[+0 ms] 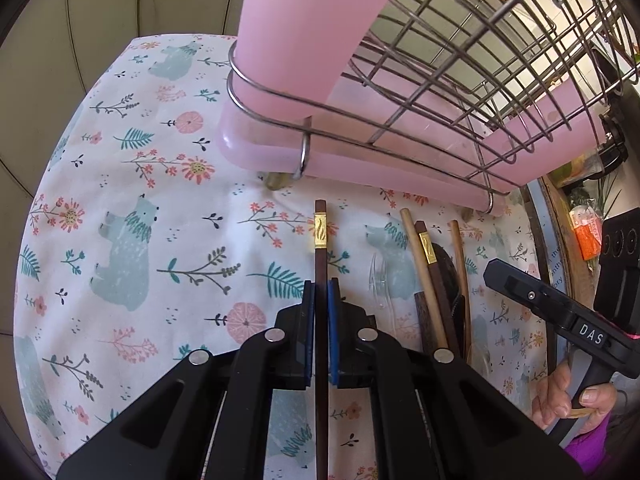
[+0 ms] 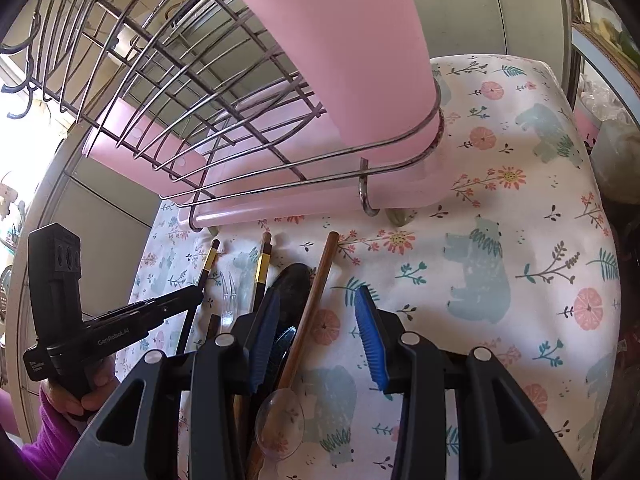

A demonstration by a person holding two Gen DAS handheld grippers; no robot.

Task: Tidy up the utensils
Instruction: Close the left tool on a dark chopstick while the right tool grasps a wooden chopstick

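My left gripper (image 1: pixel 320 294) is shut on a dark brown chopstick (image 1: pixel 320 256) with a gold band, which points toward the pink rack. In the right wrist view that gripper (image 2: pixel 192 294) shows at the left with the same chopstick (image 2: pixel 210 260) in it. My right gripper (image 2: pixel 318 332) is open over a pile of utensils. A light wooden chopstick (image 2: pixel 316 300) runs between its jaws, untouched by either pad. A second gold-banded chopstick (image 2: pixel 262 272), a dark spoon (image 2: pixel 294 280) and a clear plastic spoon (image 2: pixel 280 416) lie beside its left finger.
A wire dish rack (image 1: pixel 460 80) on a pink tray (image 1: pixel 360 164) stands behind the utensils, with a tall pink cup (image 1: pixel 304 40) in its corner. A clear plastic fork (image 1: pixel 378 284) lies on the floral tablecloth (image 1: pixel 140 200). Clutter lines the right edge.
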